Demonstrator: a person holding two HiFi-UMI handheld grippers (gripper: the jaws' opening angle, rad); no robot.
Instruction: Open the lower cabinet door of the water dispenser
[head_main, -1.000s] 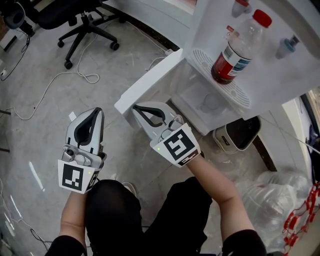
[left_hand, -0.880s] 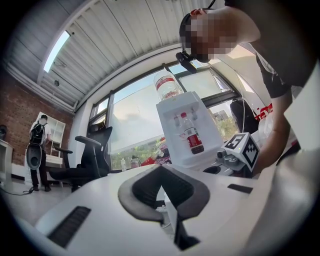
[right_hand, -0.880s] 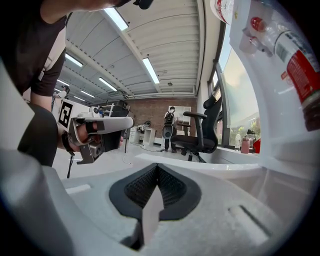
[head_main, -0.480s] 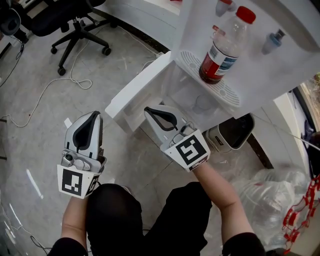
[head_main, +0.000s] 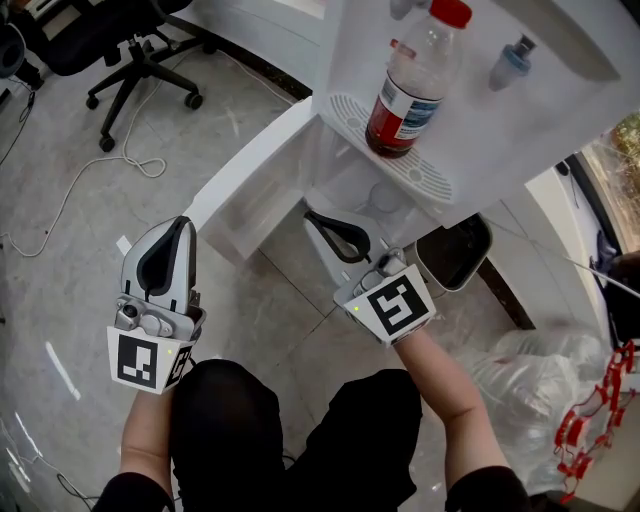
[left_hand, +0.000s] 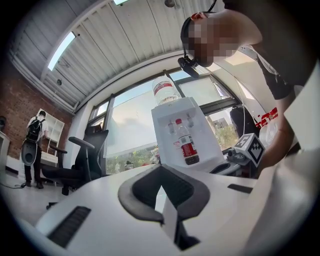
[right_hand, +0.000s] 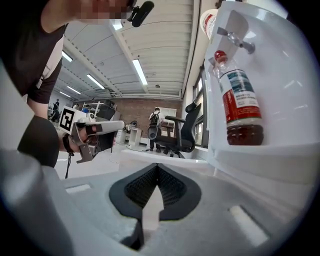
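Note:
The white water dispenser (head_main: 560, 110) stands at the upper right with a red-capped bottle (head_main: 410, 85) on its drip tray (head_main: 400, 165). Its lower cabinet door (head_main: 255, 180) is swung open to the left. My right gripper (head_main: 312, 216) is shut and empty, its tips in front of the open cabinet, right of the door. My left gripper (head_main: 183, 222) is shut on nothing, over the floor below the door's free end. In the right gripper view the bottle (right_hand: 241, 107) and the door's top edge (right_hand: 165, 156) lie beyond the jaws (right_hand: 157, 167).
A black office chair (head_main: 130, 40) and a loose white cable (head_main: 90, 170) lie on the floor at the upper left. A small bin (head_main: 455, 255) sits right of the dispenser, with plastic bags (head_main: 540, 390) at the lower right. The wearer's knees (head_main: 230, 420) are below.
My right gripper has moved from the door's free edge rightwards towards the open cabinet. The left gripper has shifted slightly. Both stay shut; the door stays open.

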